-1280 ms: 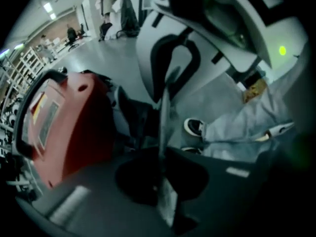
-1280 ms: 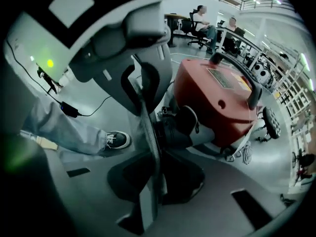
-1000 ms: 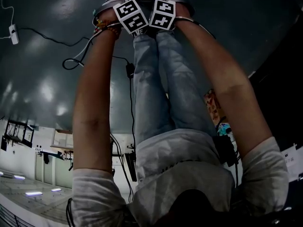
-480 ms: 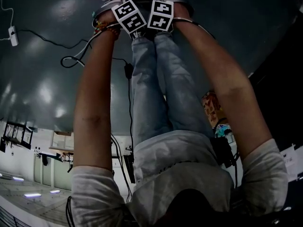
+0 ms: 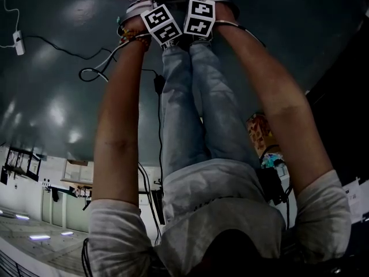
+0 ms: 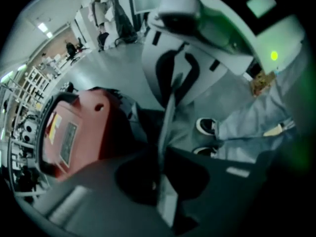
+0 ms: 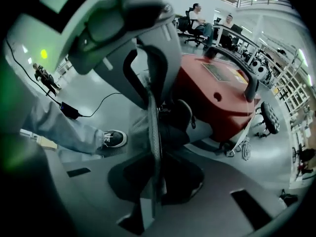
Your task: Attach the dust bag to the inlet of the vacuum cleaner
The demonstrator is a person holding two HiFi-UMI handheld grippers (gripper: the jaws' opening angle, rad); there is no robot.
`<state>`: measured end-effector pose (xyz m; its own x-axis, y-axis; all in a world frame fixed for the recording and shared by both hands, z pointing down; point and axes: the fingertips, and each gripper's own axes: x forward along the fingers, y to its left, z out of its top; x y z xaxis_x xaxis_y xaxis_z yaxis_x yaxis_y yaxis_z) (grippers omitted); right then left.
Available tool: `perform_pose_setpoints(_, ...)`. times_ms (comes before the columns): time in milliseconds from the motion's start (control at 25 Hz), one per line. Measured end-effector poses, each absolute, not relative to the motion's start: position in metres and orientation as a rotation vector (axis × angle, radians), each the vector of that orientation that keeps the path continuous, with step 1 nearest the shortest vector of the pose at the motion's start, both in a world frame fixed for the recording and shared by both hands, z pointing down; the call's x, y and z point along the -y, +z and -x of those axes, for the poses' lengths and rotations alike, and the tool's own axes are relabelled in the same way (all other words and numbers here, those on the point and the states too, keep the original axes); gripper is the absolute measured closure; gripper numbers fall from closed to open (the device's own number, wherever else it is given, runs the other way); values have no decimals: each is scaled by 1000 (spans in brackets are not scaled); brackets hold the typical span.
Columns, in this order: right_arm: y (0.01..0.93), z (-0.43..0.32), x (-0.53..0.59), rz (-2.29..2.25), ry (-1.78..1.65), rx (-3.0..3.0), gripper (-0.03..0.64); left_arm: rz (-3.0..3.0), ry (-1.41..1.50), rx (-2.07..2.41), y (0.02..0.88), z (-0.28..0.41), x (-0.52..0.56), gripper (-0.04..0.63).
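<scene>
**A:** Grey sheet, seen edge-on: the dust bag [image 6: 167, 132] hung just beside the red vacuum cleaner [image 6: 74, 132], not yet on it.

**B:** And the left gripper [image 6: 160, 184]?

**A:** Its jaws were closing, narrower than a second before, and now pinched the bag's edge. The right gripper [image 7: 153, 181] pinched the same sheet.

**B:** Meaning?

**A:** The two-handed hold looked settled. I'd say the next step was the inlet, which no view showed.
</scene>
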<state>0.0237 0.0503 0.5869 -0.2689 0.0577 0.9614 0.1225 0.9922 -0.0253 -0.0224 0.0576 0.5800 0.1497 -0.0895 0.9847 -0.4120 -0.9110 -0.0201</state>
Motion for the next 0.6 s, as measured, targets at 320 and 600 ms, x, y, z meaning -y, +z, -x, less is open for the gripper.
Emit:
perform_pose_setpoints(320, 585, -24, -37, 118, -105, 1854, 572, -2175, 1836, 531, 572, 24, -48, 563)
perform_pose_setpoints(600, 575, -27, -32, 104, -41, 1881, 571, -2179, 1776, 592, 566, 23, -43, 531)
